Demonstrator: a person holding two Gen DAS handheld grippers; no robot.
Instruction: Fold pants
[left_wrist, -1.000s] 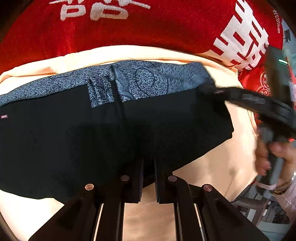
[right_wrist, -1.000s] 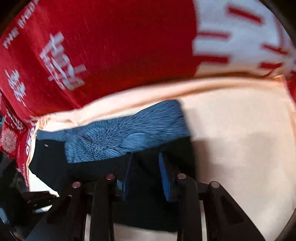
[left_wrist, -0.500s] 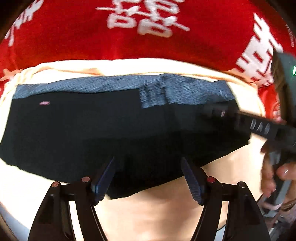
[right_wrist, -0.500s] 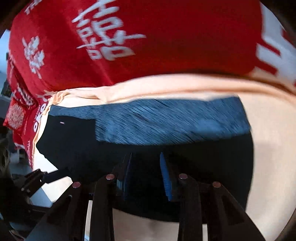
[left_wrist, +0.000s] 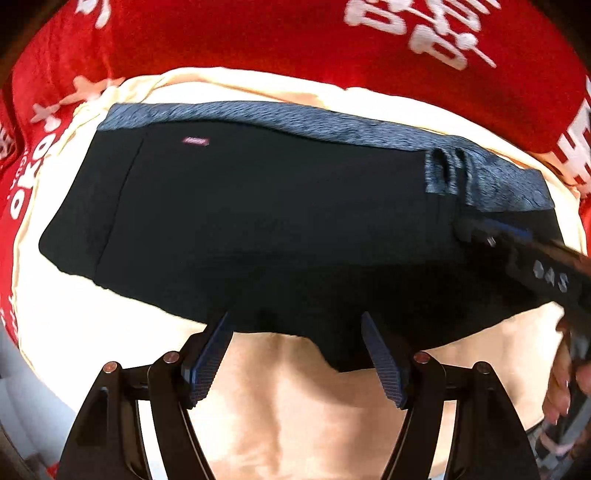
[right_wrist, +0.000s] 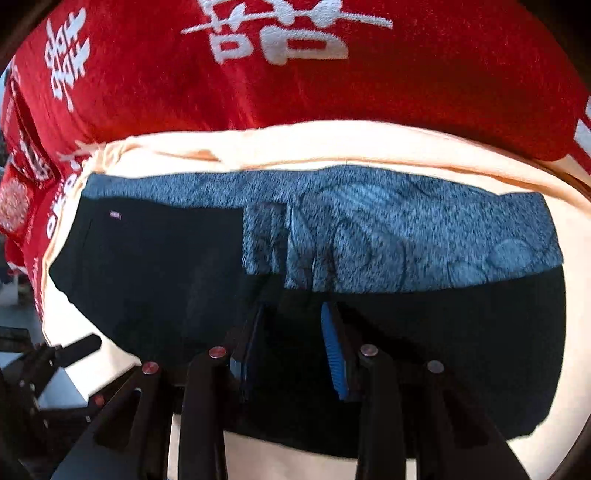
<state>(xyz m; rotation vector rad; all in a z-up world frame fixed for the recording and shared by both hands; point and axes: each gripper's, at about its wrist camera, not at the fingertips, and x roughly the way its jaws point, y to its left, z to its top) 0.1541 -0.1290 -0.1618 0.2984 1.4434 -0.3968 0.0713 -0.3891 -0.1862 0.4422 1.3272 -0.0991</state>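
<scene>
Your black pants (left_wrist: 266, 229) lie flat on the peach cloth (left_wrist: 332, 406) covering the bench, folded into a broad slab. A blue-grey patterned band (right_wrist: 388, 229) runs along their far edge, and a small pink label (left_wrist: 195, 141) sits near the far left corner. Beyond the peach cloth lies a red cloth w/ white characters (right_wrist: 295, 74).

Left gripper (left_wrist: 295, 354): jaws wide open, nothing between the pads; it hangs over the near hem of the pants, w/ bare peach cloth below.

Right gripper (right_wrist: 291, 343): jaws part open, having just eased apart a little. They stand over the black fabric just below the patterned band; can't tell whether any fold lies between the pads. In the left wrist view your right hand (left_wrist: 561, 380) shows at the right edge, gripper reaching onto the pants' right end.
</scene>
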